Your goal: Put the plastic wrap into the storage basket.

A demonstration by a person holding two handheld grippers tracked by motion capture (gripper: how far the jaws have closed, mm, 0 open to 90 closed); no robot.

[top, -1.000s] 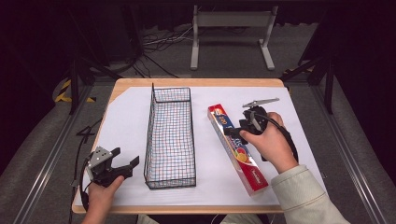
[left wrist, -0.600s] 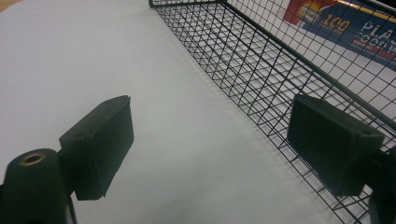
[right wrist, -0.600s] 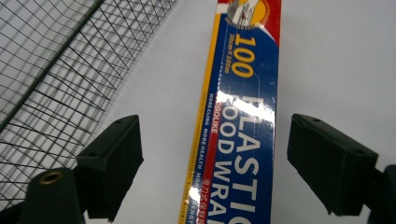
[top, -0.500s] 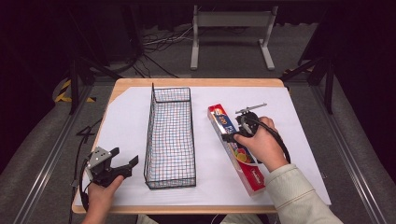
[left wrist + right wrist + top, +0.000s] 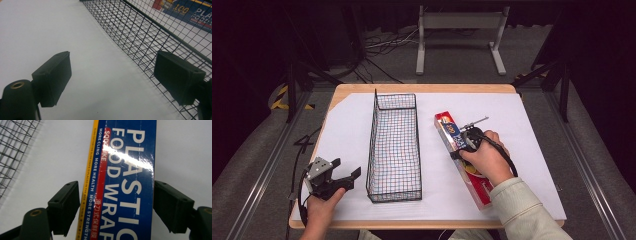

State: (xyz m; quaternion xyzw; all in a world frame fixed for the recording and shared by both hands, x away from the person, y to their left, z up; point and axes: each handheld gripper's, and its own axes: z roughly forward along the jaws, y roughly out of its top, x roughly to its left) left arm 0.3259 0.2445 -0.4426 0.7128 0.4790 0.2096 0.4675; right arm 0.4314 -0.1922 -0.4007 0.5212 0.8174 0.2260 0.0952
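the right gripper (image 5: pixel 466 142) has come down onto the box of plastic wrap (image 5: pixel 460 155) since 1 second ago, when it hung a little above and to the right of the box with its grey plate pointing away. half a second ago it was already swinging left over the box; now, in the high view, the hand (image 5: pixel 484 159) sits right over the middle of the box.

in the right gripper view the box (image 5: pixel 120 182) runs up between the 2 jaws. they are wide open, 1 on each long side of the box, with a thin strip of white showing on either side, so they straddle it but have not closed on it. nothing is held yet.

the box lies flat on the white sheet (image 5: pixel 522 120), just right of the wire basket (image 5: pixel 394 145) and roughly parallel to it, apart from it.

the left gripper (image 5: pixel 343 176) has not shifted in that time. it rests near the front left corner of the basket, jaws open and empty; in the left gripper view the basket mesh (image 5: pixel 140 37) runs past just beside 1 jaw.

the move reads as lining up for a grasp: the jaws look set across the narrow width of the box, so closing them seems the next thing needed, probably before lifting it over to the basket.
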